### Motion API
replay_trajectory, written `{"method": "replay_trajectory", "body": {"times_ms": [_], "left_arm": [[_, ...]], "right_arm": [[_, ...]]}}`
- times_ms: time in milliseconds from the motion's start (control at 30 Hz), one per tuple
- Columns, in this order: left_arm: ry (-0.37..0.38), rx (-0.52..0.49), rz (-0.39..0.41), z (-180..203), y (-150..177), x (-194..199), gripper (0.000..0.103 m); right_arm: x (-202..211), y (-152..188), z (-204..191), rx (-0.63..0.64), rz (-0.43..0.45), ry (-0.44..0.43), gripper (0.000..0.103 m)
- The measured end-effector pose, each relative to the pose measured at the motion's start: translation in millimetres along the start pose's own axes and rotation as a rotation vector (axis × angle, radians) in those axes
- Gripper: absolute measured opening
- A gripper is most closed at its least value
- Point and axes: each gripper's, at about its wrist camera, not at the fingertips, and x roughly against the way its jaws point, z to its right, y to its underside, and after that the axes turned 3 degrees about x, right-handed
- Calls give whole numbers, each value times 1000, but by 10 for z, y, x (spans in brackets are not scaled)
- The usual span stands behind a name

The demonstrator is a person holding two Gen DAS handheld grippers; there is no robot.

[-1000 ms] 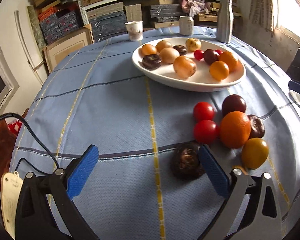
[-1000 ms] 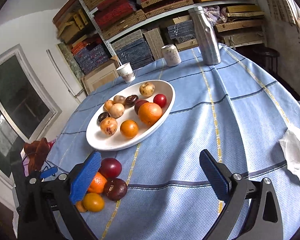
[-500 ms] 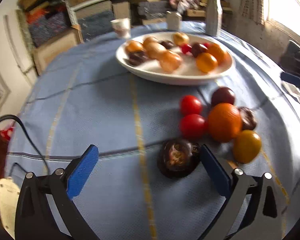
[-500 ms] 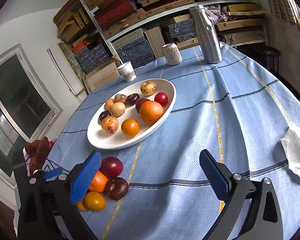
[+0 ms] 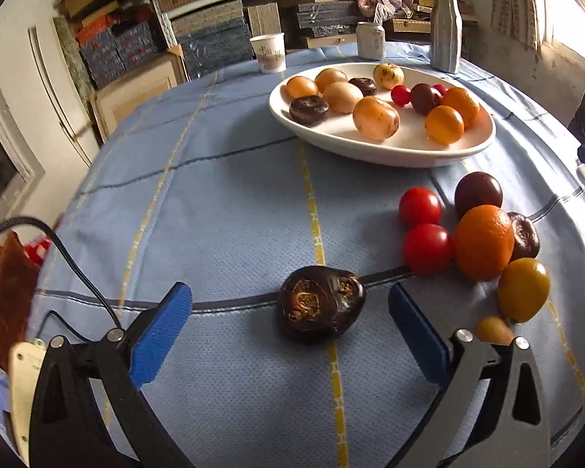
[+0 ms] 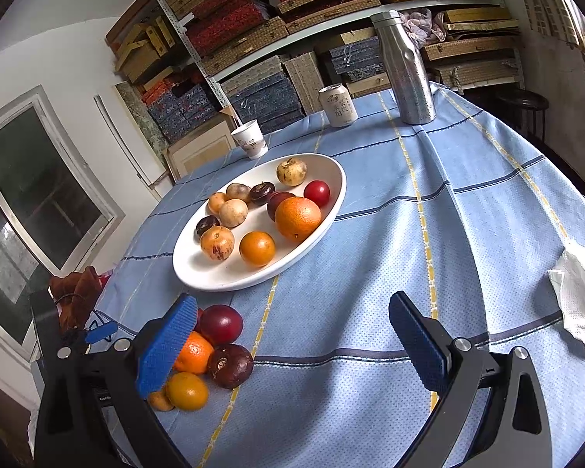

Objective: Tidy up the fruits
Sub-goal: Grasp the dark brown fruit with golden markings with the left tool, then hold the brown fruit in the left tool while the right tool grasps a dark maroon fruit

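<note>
While fruits (image 6: pixel 297 217) fill plate (image 6: pixel 199 273), others beside

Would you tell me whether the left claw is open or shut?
Open: the left claw has blue pads wide apart, flanking the dark fruit untouched.

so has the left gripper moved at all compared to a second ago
Yes. The left gripper has swung toward the loose fruit: the dark wrinkled fruit, earlier against its right finger, now sits centred between the open fingers on the tablecloth.

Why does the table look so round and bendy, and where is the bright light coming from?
Both wrist views use fisheye lenses, so the tablecloth stripes curve. In the left view a window glares white at top right; the plate is sharp and casts a shadow toward the camera.
</note>
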Motion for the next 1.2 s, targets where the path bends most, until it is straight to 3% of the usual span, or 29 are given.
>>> {"method": "replay_trajectory", "body": {"times_ms": [167,300,333,400,467,667,733,933,1067,1200], "left_arm": [[60,49,6,-66,20,22,99],[66,40,2,-29,24,13,96],[67,34,-2,-15,24,3,90],[72,31,-20,-7,21,-31,61],[91,37,-37,-24,26,-63,56],[102,46,-45,-37,23,-82,55],[106,52,-46,-46,22,-84,48],[60,111,-42,-200,15,-81,47],[53,104,-38,-187,13,-73,47],[54,98,-44,-163,17,-79,47]], "right_arm": [[-7,3,-10,2,-3,0,99],[-10,3,-13,4,-4,-1,99],[-15,7,-20,6,-6,-2,99],[-20,14,-34,12,-6,-7,99],[-25,26,-64,24,-7,-11,99],[-53,64,-143,62,-19,-8,99],[-55,88,-197,90,-26,-15,99],[-107,299,-563,297,-71,6,98],[-251,488,-791,436,-149,47,79],[-322,482,-757,422,-188,57,69]]}}
